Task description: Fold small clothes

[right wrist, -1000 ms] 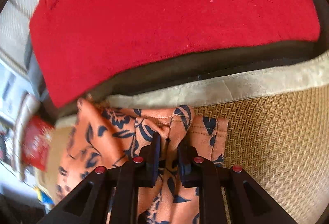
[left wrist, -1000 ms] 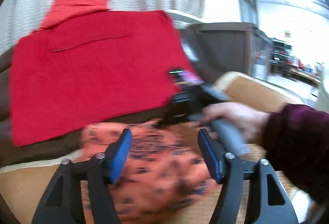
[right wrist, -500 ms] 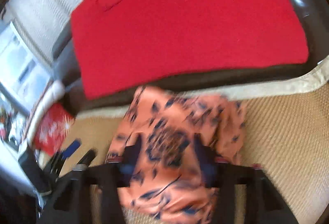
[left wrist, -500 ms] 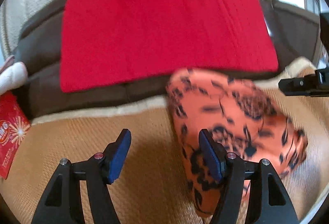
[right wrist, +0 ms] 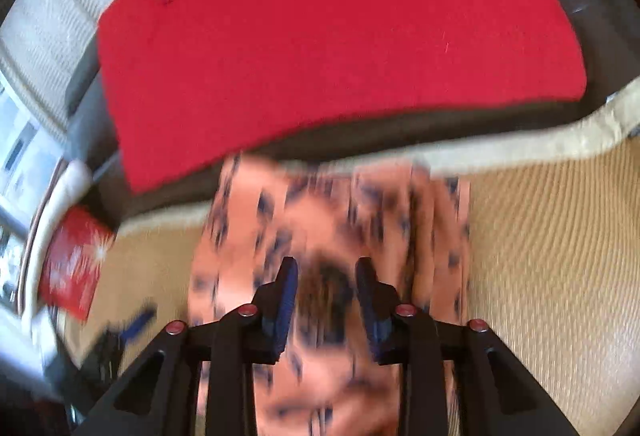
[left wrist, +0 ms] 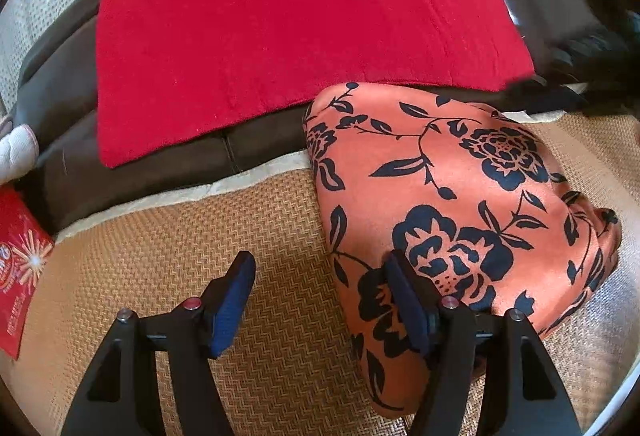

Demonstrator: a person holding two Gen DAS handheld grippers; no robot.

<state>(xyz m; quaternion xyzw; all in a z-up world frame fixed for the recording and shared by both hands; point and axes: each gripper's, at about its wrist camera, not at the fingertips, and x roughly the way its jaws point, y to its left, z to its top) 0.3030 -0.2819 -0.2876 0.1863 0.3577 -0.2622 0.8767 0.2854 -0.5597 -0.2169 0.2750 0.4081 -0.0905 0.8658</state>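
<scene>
The left hand-held gripper [left wrist: 320,300] stands wide apart, nothing between its pads, over a woven mat [left wrist: 180,248]. At its 2 o'clock lies the orange floral garment [left wrist: 452,204]. The right hand-held gripper [right wrist: 326,292] has just been opening, parted above that blurred garment [right wrist: 320,220]. At 12 o'clock, a red cloth [left wrist: 288,20]. The red packet [left wrist: 20,268] at 9 o'clock bears unreadable print.

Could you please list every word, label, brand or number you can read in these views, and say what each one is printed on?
No text can be read in full.
Red packet at the left edge of the woven mat: it bears a round logo and small white print beside a sparkler picture, all too small and cut off to read.
The same packet in the right wrist view: motion blur hides it.
Orange floral garment and red cloth: no lettering.
</scene>
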